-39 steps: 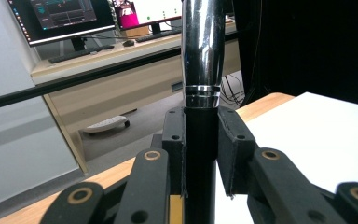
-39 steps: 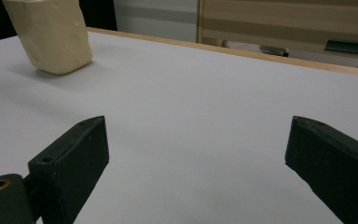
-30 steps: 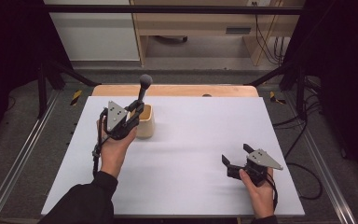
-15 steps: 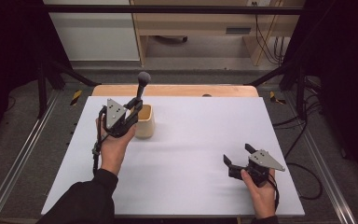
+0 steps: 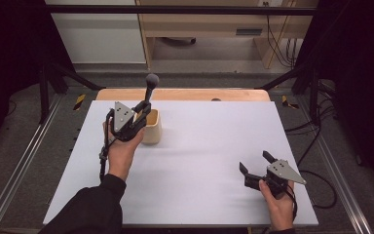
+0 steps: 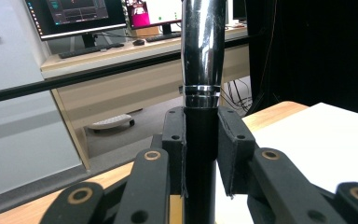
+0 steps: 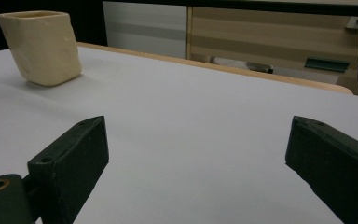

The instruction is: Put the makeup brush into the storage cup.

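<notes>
While you are holding the left tongs [image 5: 141,109] near the far left corner of the table [image 5: 209,146], they are clenching the dark lower part of a long utensil [image 5: 149,92], a chrome shaft with a round dark knob on top. In the left gripper view the pads [image 6: 175,140] are pressing both sides of the handle [image 6: 200,140], just under the chrome ring. Its long axis is running almost upright, tipping slightly toward the far edge, and its lower end is sitting right over or inside the cream cup [image 5: 152,127]; I cannot tell whether it is touching the bottom. The cup is standing upright just beside your left hand [image 5: 121,151], on the side nearer the table's middle.

Your right tongs [image 5: 255,165] are resting released near the near right corner, jaws spread wide with nothing between them, pointing across the table at the cup [image 7: 39,46], well apart from it. The left hand is the nearer one by far. Judging from this, the coming move is turning on that upright axis: you are needing to keep the shaft lined up straight over the cup mouth.
</notes>
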`<state>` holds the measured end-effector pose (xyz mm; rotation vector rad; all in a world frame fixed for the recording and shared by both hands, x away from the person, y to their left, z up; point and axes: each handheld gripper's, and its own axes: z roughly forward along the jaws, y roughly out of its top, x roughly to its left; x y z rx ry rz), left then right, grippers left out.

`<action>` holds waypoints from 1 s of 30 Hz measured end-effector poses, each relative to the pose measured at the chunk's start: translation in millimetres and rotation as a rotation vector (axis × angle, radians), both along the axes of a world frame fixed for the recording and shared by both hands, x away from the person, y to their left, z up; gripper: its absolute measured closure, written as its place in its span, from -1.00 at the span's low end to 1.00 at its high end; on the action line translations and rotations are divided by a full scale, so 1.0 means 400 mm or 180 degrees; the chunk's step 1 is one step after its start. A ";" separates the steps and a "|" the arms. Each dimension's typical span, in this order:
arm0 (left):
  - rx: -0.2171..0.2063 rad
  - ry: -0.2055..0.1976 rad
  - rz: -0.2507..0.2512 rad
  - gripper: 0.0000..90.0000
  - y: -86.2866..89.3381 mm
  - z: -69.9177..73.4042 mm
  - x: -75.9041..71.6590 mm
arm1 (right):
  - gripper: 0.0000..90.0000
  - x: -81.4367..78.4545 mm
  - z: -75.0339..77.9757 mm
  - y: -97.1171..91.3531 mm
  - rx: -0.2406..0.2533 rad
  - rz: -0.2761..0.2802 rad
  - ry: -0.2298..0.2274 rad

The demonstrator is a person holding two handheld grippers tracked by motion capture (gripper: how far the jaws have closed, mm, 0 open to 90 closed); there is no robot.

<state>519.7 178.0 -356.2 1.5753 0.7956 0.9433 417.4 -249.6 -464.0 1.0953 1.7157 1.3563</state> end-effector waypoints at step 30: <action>-0.0291 0.0106 0.0120 0.66 0.022 -0.021 0.030 | -0.87 0.000 -0.004 -0.010 0.0057 0.0048 0.0013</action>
